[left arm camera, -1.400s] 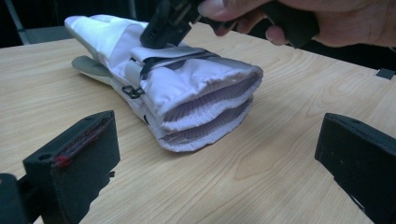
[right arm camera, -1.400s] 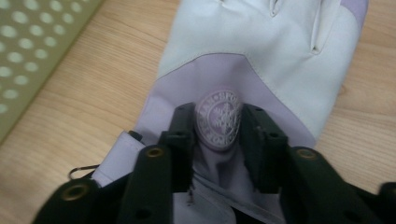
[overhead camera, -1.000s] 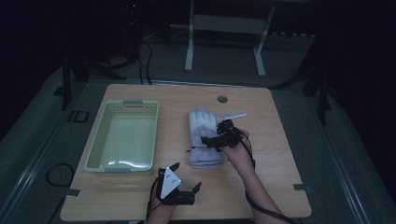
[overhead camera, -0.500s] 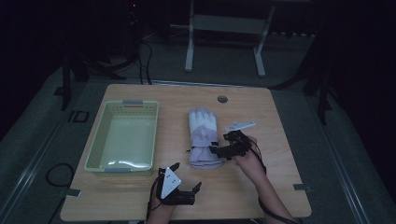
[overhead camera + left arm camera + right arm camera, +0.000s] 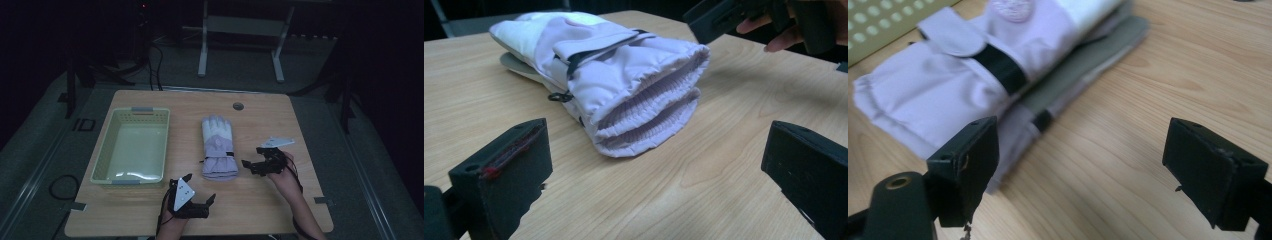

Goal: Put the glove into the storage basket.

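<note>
Dark floor and metal stand legs surround the wooden table (image 5: 260,210), as the high view shows. Taking the gloves as landmark: a pale green perforated basket (image 5: 107,155) stands well apart on their left, and a small round grommet (image 5: 238,106) sits in the tabletop beyond their fingertips.

A pair of lilac and white gloves (image 5: 218,147) lies stacked flat near the table's middle, fingers pointing away from the person, cuffs toward the near edge.

- Left gripper (image 5: 196,192): near the table's front edge, just short of the cuffs and slightly left of them. Jaws are spread wide, holding nothing. The left gripper view adds what the high view cannot resolve: two elasticated cuff openings (image 5: 649,112) stacked one on the other, and a black strap with a small loop (image 5: 558,96).
- Right gripper (image 5: 256,165): just beside the cuffs on their right, apart from them. Jaws spread, empty. The right gripper view shows a black band (image 5: 1000,70) across the upper glove, the grey-green palm (image 5: 1083,65) of the lower one, and the basket's corner (image 5: 878,25) behind.
</note>
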The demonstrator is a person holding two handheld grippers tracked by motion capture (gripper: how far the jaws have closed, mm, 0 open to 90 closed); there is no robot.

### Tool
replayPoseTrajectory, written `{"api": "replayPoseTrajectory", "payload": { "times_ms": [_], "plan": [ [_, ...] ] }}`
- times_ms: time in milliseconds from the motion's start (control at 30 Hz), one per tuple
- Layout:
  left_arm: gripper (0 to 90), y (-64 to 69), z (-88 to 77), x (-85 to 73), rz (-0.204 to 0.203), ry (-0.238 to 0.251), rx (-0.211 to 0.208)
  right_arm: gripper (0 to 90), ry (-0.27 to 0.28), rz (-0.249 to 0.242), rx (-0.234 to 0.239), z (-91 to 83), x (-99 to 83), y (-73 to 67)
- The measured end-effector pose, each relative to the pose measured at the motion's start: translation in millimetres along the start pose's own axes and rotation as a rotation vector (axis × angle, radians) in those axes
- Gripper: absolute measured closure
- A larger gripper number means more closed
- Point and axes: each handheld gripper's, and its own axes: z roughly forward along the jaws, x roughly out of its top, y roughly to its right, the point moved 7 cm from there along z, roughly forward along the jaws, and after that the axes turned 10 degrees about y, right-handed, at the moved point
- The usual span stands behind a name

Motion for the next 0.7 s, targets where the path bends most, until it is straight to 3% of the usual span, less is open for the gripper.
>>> {"api": "replayPoseTrajectory", "payload": {
  "times_ms": [33,100,200,300,367,467,600,700],
  "plan": [
    [0.0,1.3,0.6,2.4,0.021,0.005,-0.01,15.0,0.012,0.019,-0.01,-6.0,-1.5,7.5],
    [0.0,2.4,1.3,4.6,0.022,0.002,-0.026,15.0,0.017,0.024,-0.014,-7.9,-2.1,10.4],
    [0.0,4.4,3.0,14.8,0.004,0.014,-0.069,15.0,0.014,0.039,-0.038,-14.6,-4.9,21.4],
    [0.0,0.6,4.5,25.4,0.035,0.013,-0.056,14.9,0.008,0.063,-0.061,-19.4,-3.3,27.6],
    [0.0,-6.0,5.8,31.1,0.049,0.01,-0.025,14.4,0.02,0.084,-0.057,-21.9,-0.3,28.4],
    [0.0,-14.2,9.1,37.5,-0.023,-0.012,-0.028,13.8,0.041,0.065,-0.065,-23.0,4.9,27.4],
    [0.0,-19.9,16.2,44.3,-0.055,-0.04,-0.037,13.4,0.105,0.004,-0.091,-21.7,16.5,23.9],
    [0.0,-23.2,22.9,48.5,-0.08,-0.081,-0.044,13.5,0.11,-0.048,-0.091,-15.9,25.4,17.1]
  ]
}}
